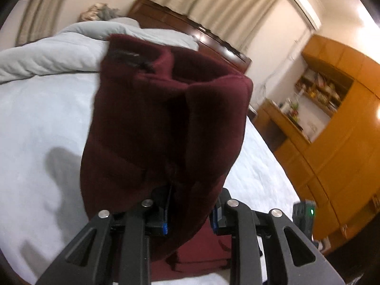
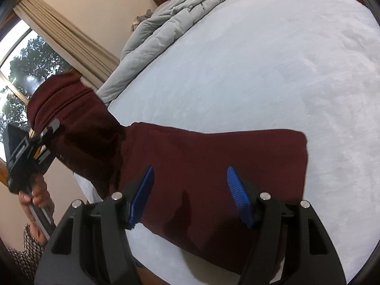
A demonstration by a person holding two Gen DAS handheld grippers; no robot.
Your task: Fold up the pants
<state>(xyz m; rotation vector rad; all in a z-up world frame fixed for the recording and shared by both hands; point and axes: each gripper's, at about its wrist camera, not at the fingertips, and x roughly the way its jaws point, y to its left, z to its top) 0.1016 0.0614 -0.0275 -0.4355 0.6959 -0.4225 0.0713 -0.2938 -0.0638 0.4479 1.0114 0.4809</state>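
Beyond the dark maroon fleece pants [image 2: 213, 166], the pale blue bed sheet [image 2: 273, 71] lies open; a crumpled grey quilt [image 2: 166, 23] blocks the sheet's far edge toward the wooden headboard [image 1: 190, 26].

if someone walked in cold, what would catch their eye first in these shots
The dark red pants, half lying on the pale bed sheet, one end lifted by the left hand-held gripper at the bed's edge. The right hand-held gripper hovers open above the flat part. A rumpled grey duvet is piled at the bed's far end.
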